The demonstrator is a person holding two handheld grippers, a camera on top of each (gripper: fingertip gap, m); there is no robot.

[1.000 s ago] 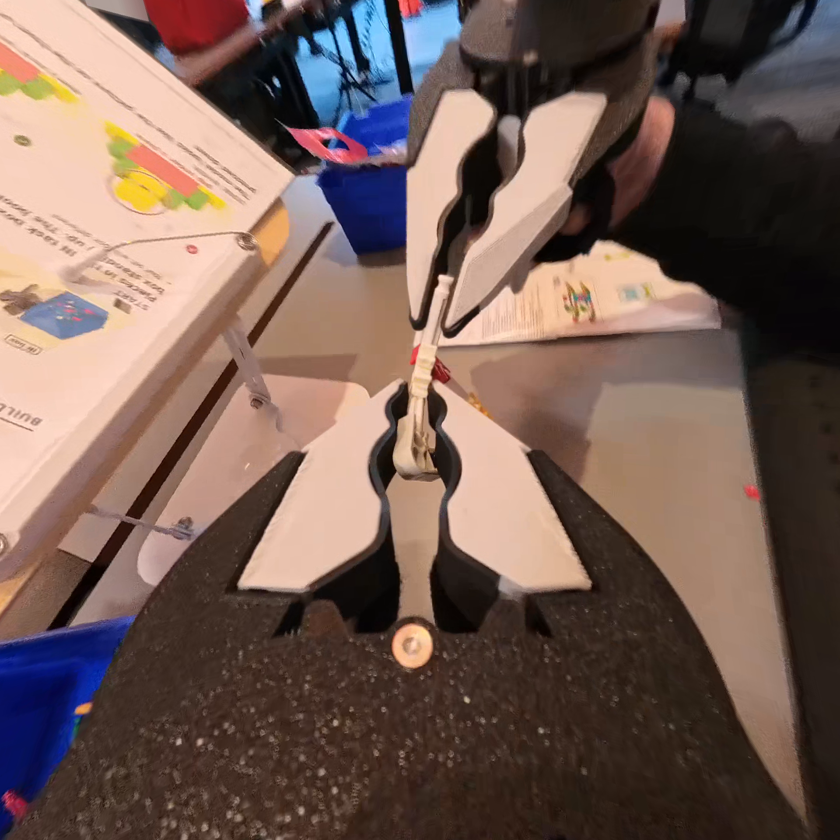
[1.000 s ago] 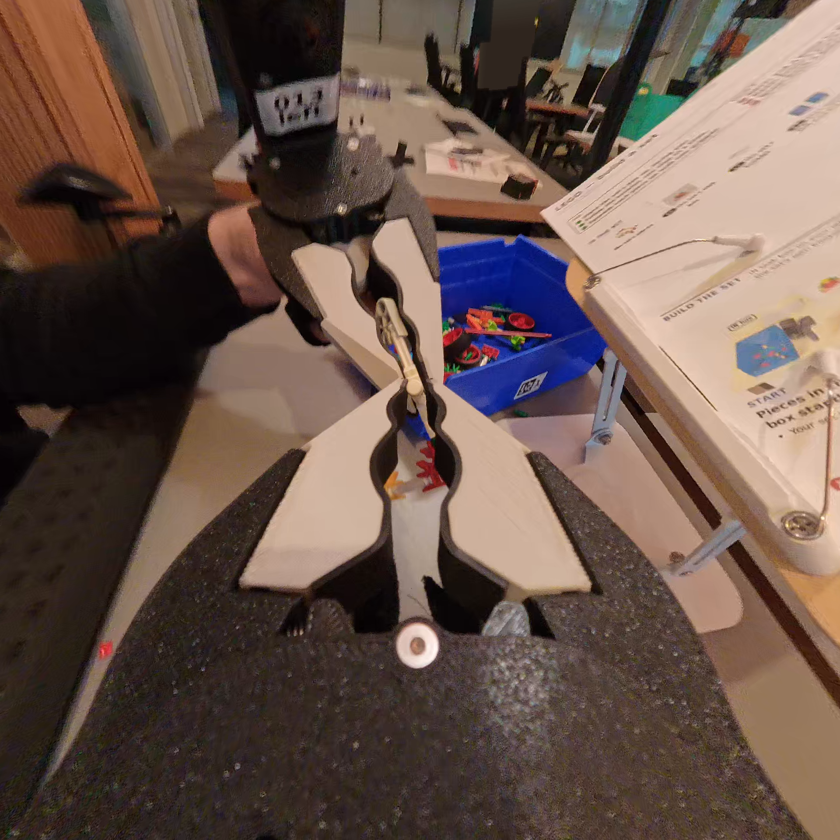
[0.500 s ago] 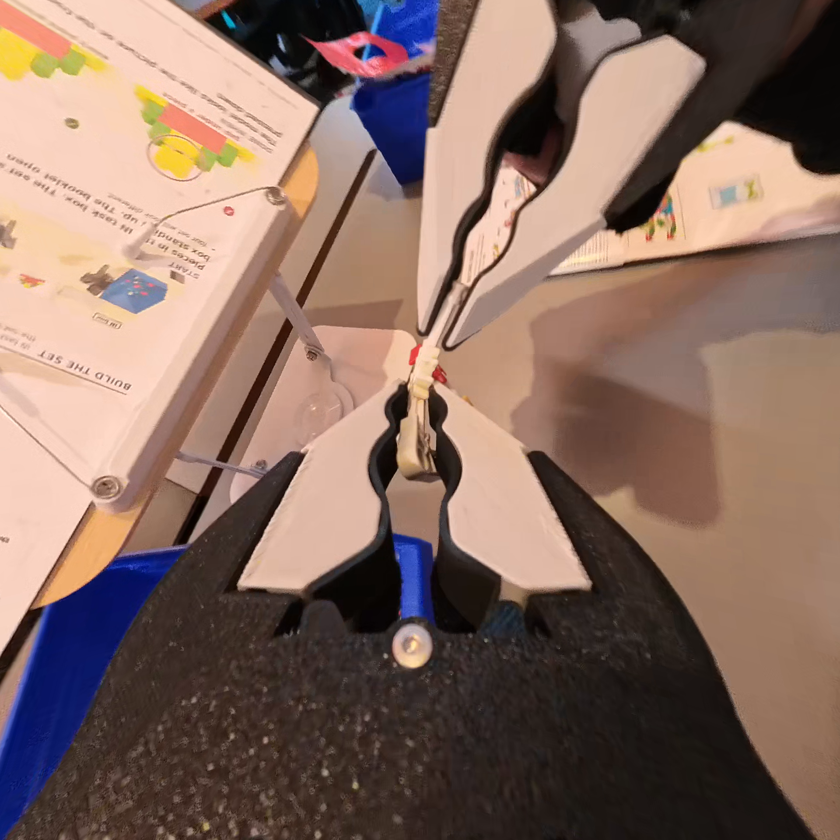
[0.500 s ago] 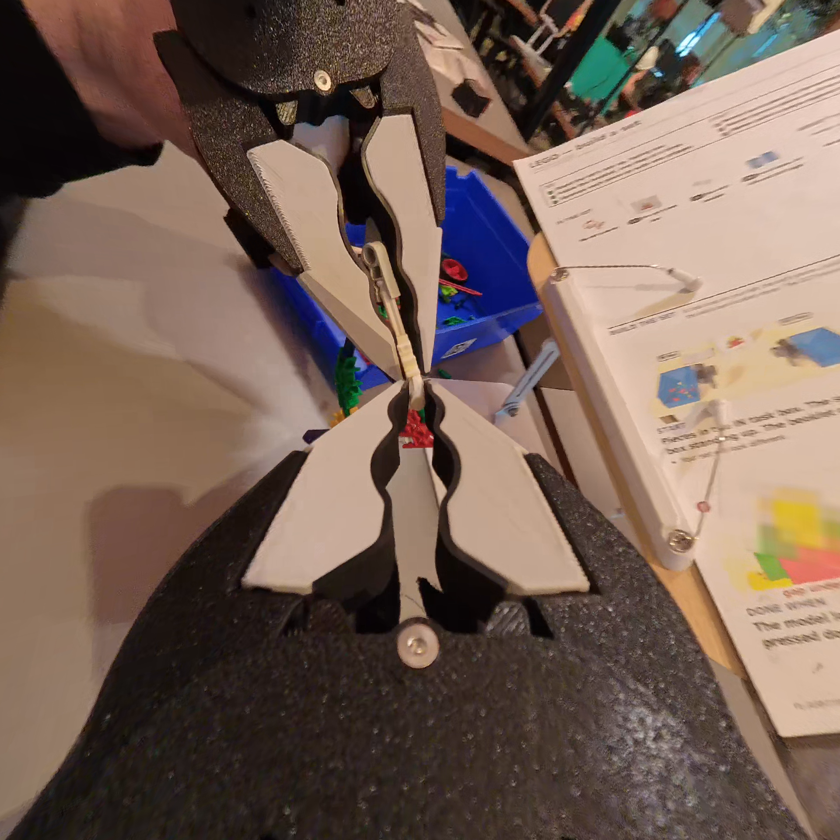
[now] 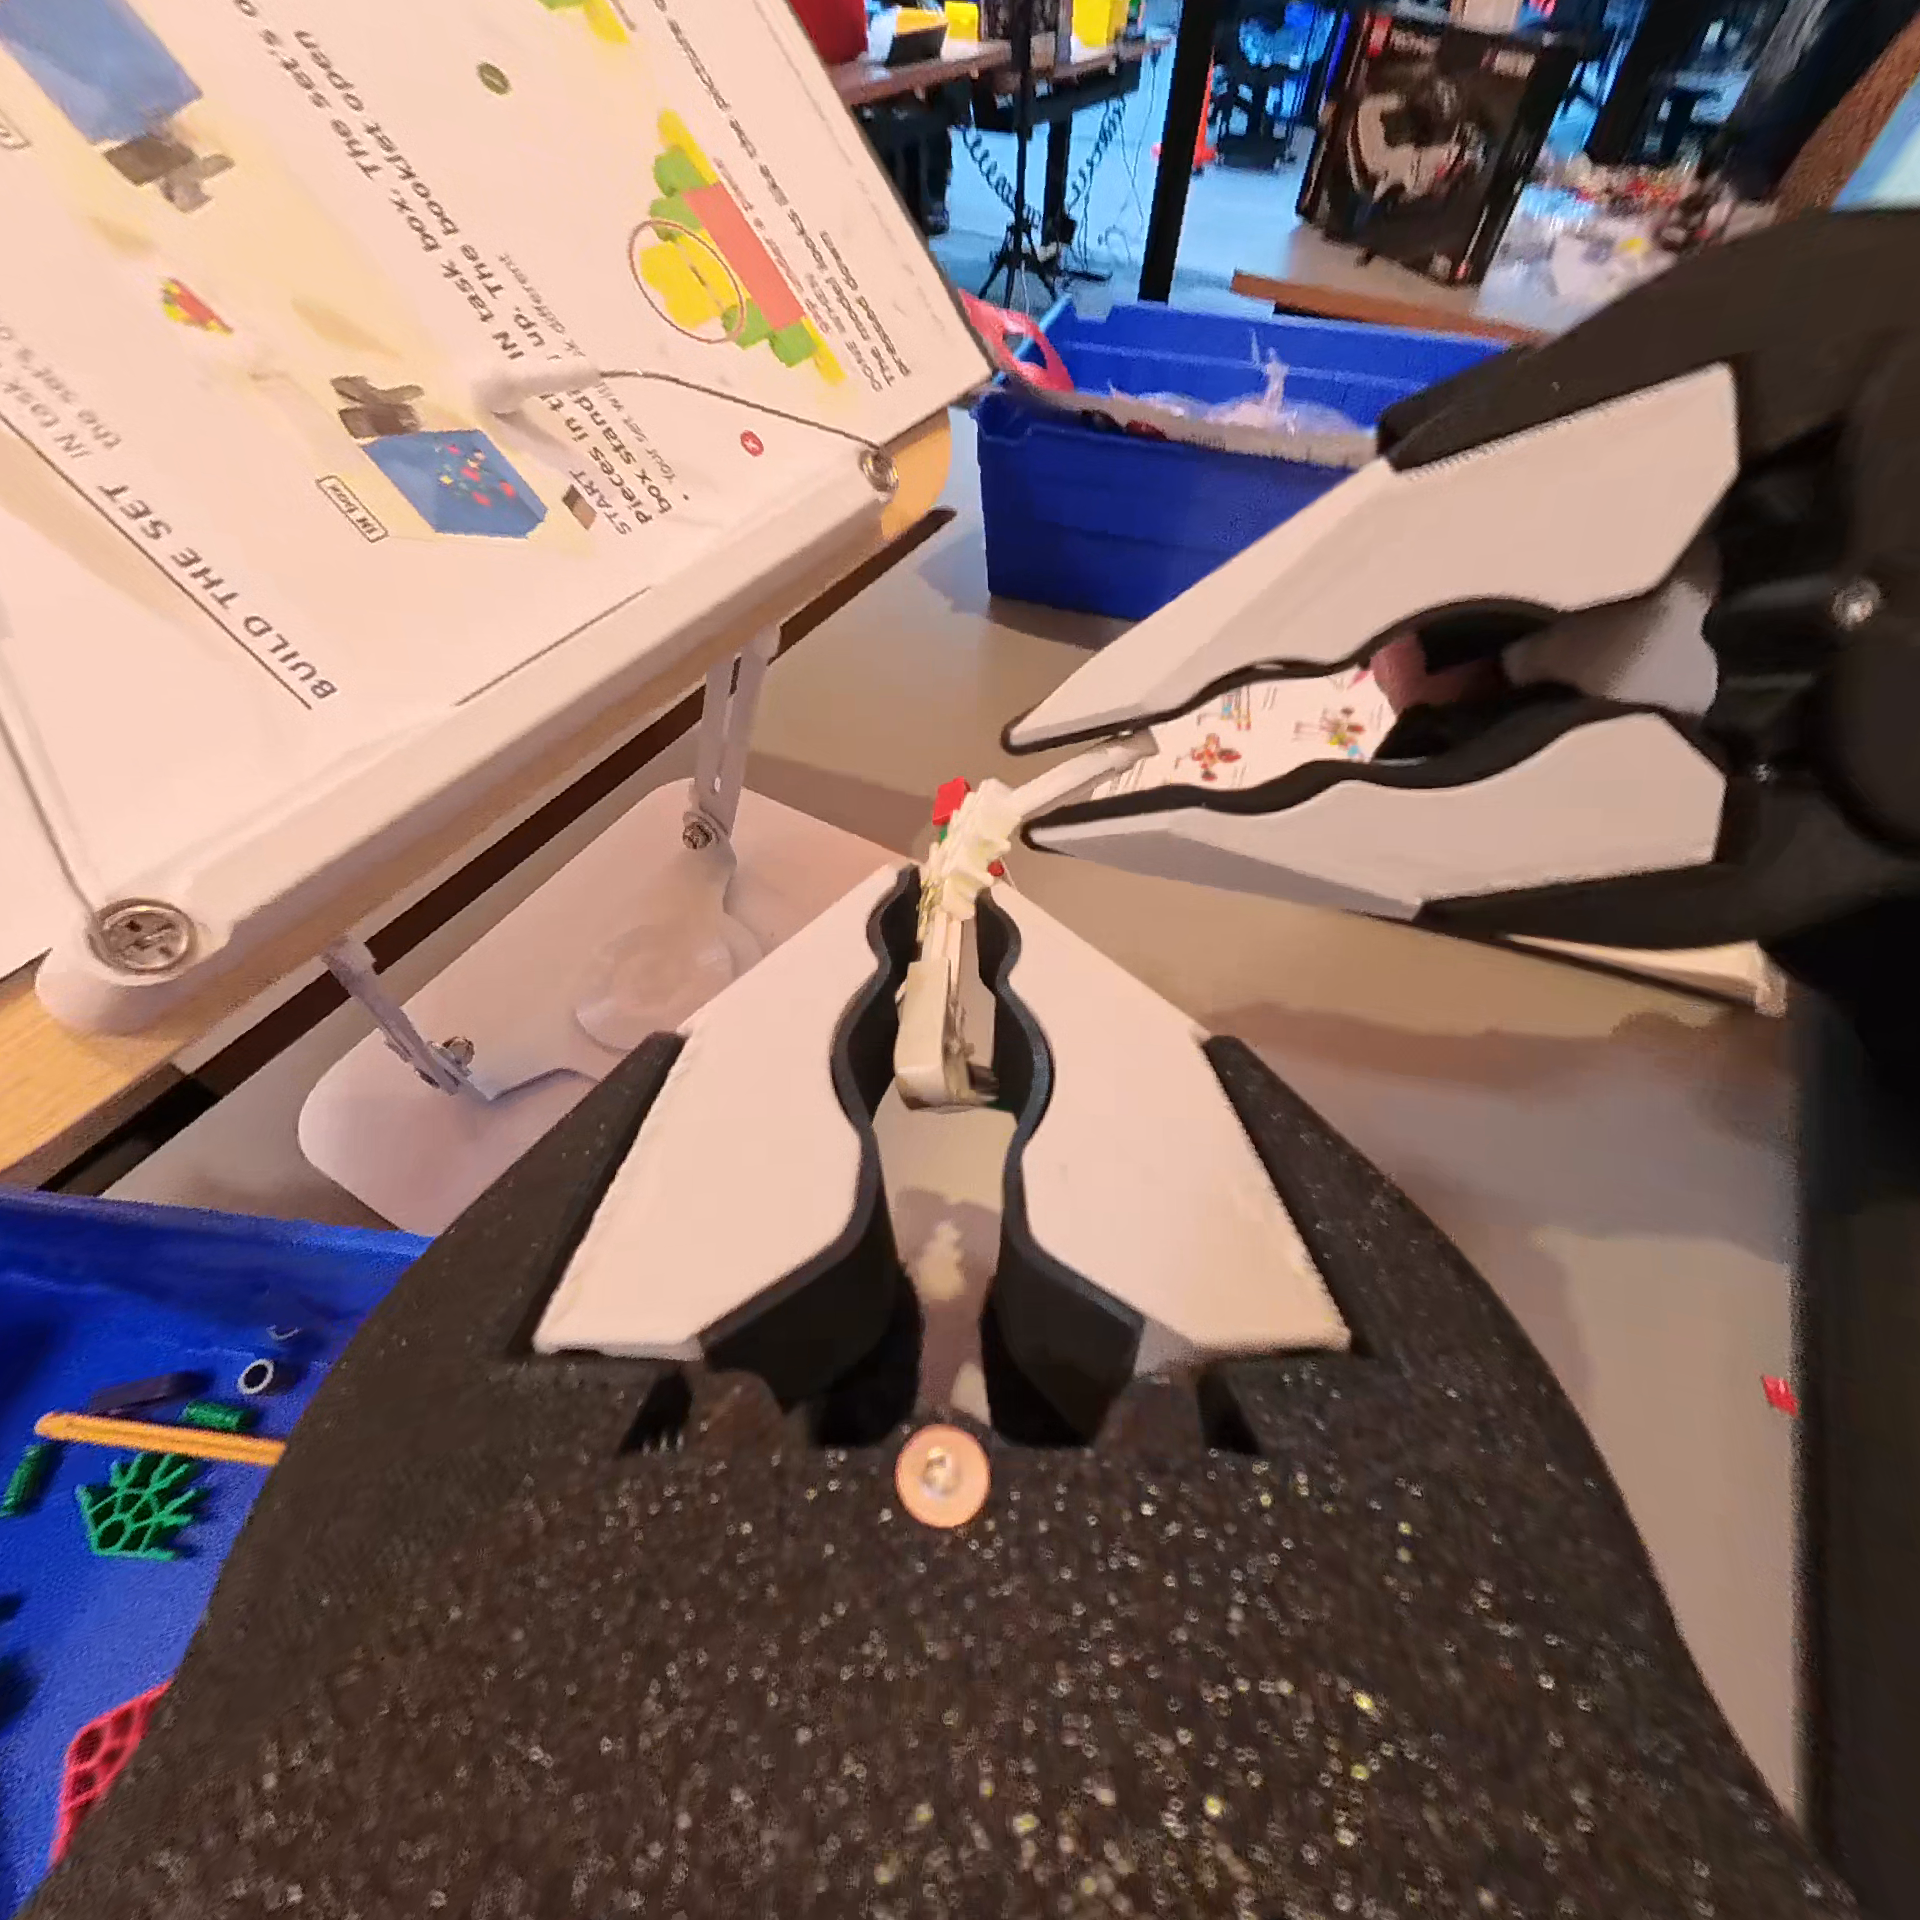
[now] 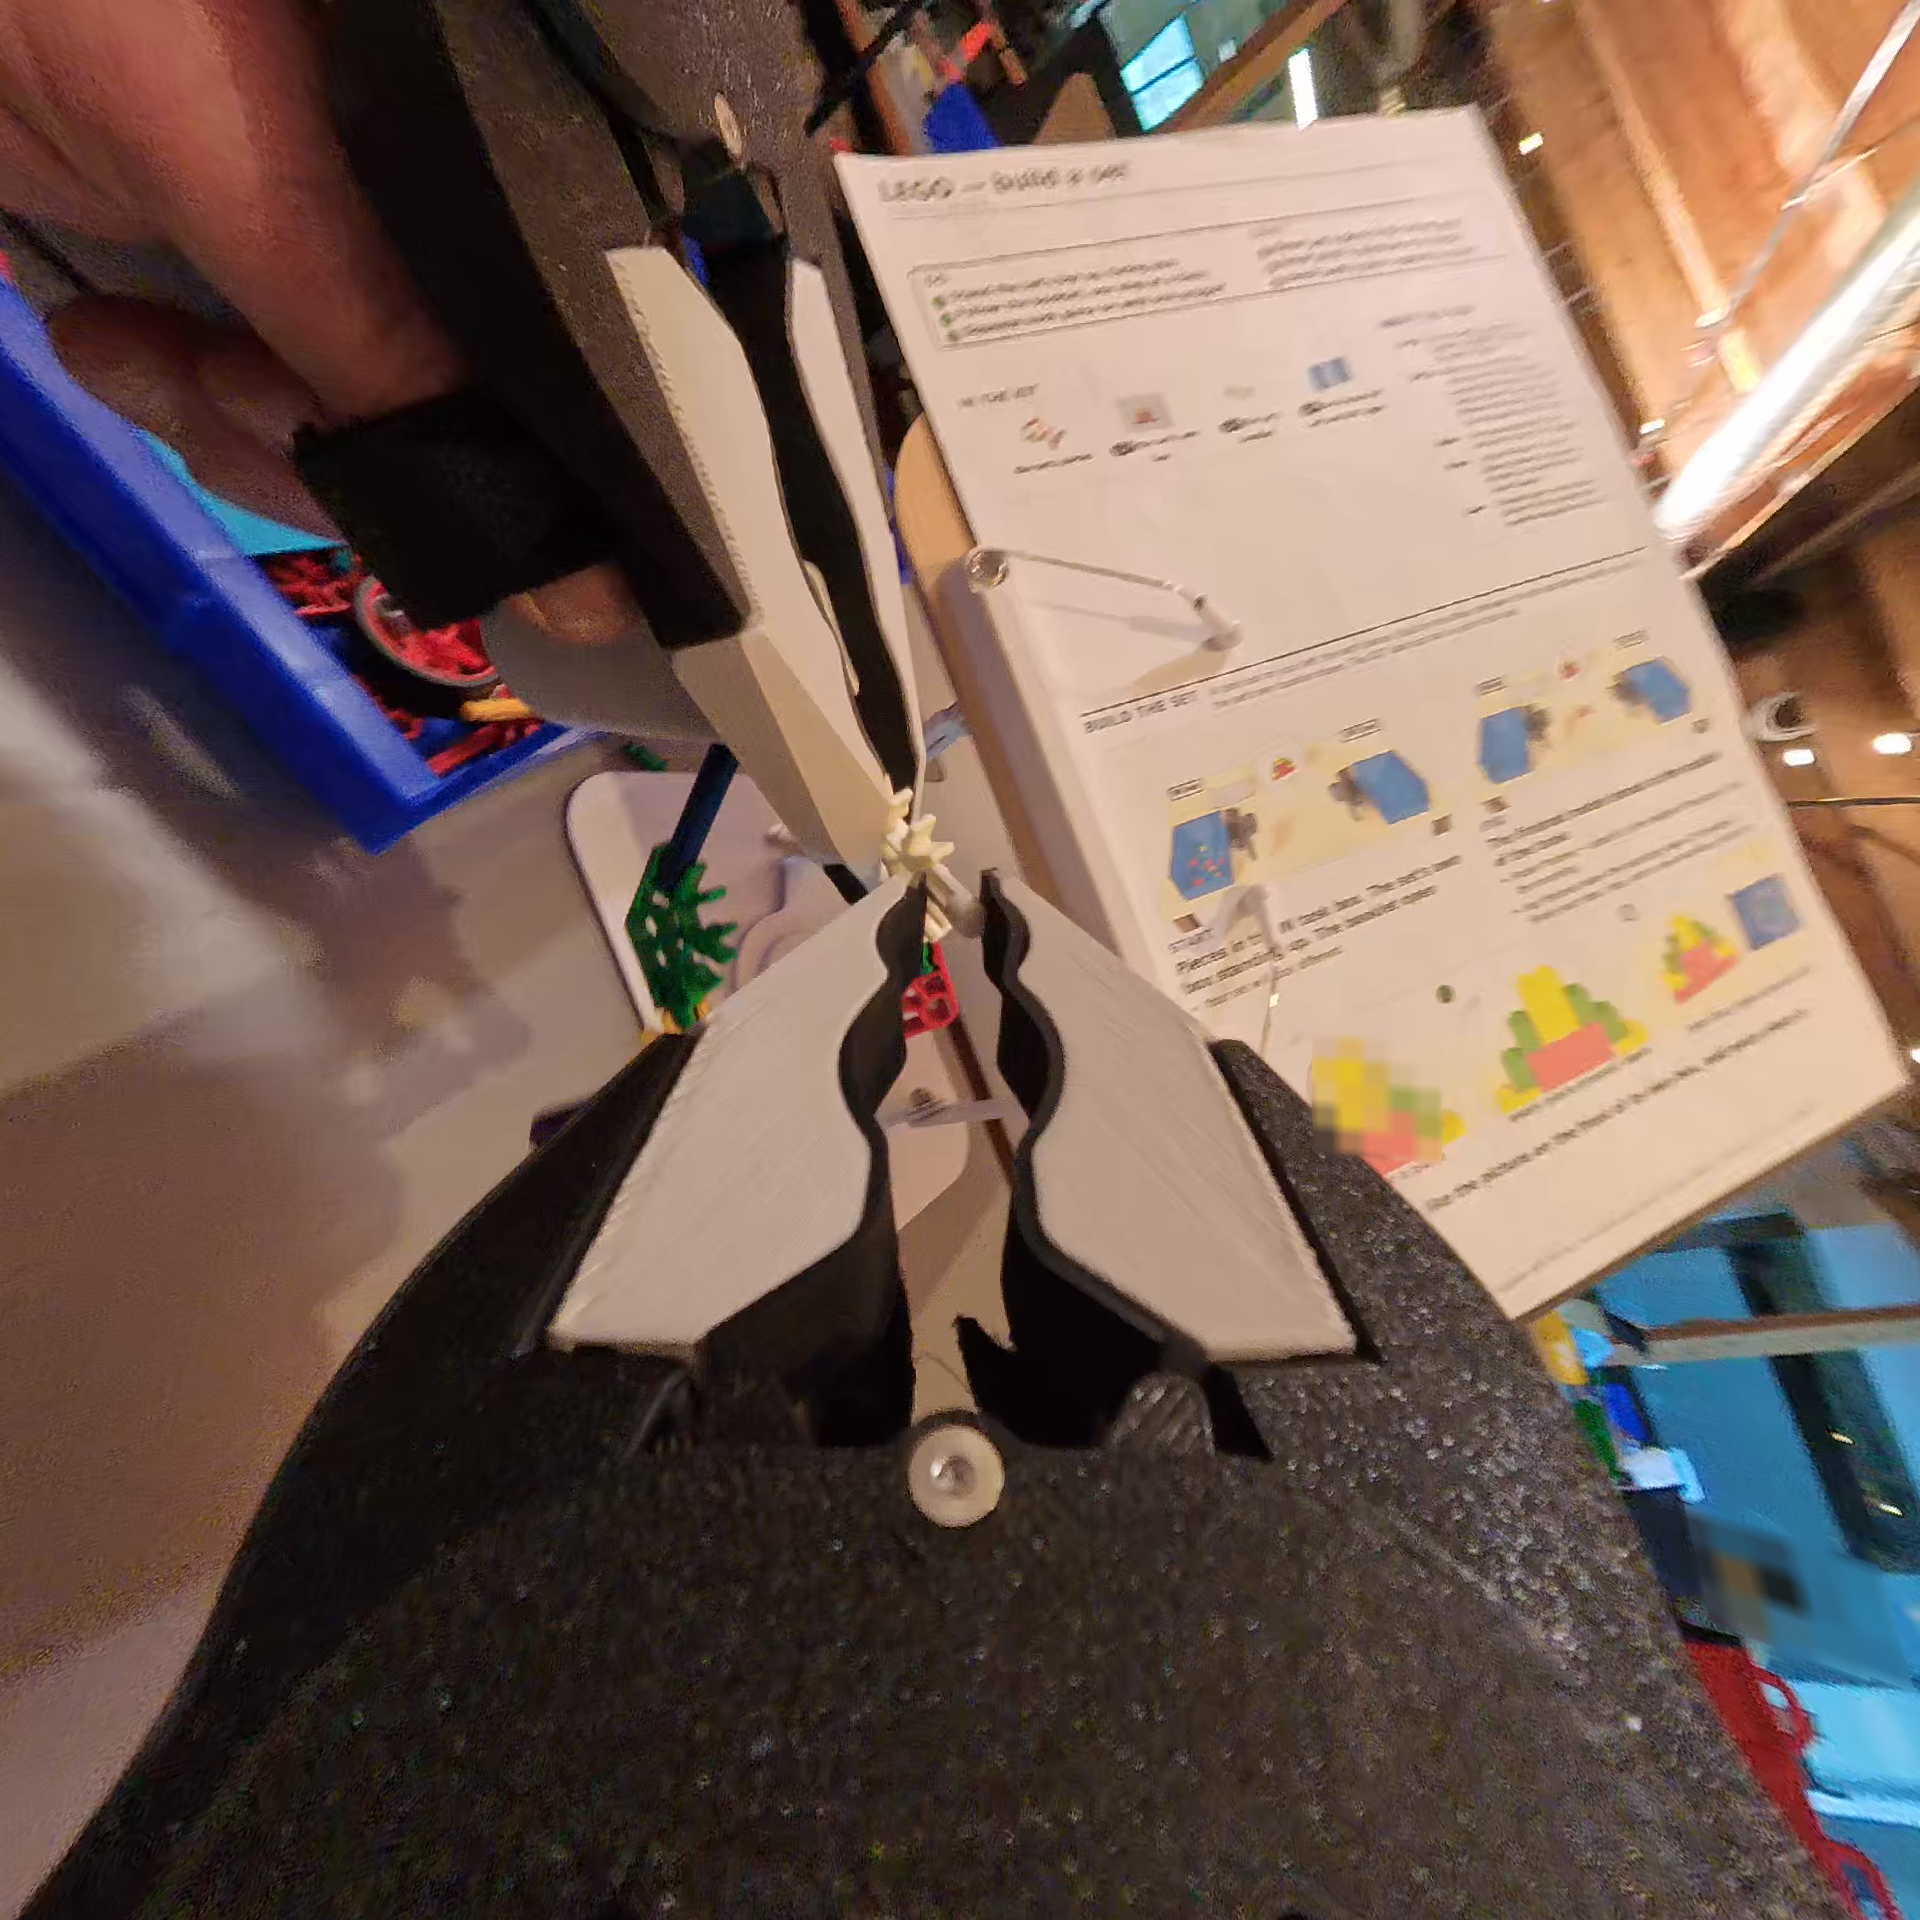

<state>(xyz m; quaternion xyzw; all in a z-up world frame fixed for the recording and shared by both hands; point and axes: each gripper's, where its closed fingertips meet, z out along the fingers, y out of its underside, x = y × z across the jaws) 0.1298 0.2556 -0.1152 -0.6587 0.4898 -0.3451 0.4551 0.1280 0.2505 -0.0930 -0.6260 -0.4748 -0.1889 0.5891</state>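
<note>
We saw the left claw (image 5: 948,902) clenched on a white rod piece (image 5: 940,1023) seated between its fingers, and the right claw (image 5: 1023,784) reaching in from the right, its tips pinched on a white rod (image 5: 1070,781) that met a toothed white connector (image 5: 971,831) just past the left tips. In the right wrist view the right claw's (image 6: 951,896) tips stood a little apart around that connector (image 6: 914,840). A tilted instruction board (image 5: 436,343) crowded the left side, blue bins (image 5: 1143,509) sat behind and at lower left (image 5: 156,1309), and bare grey table (image 5: 1455,1122) lay to the right.
</note>
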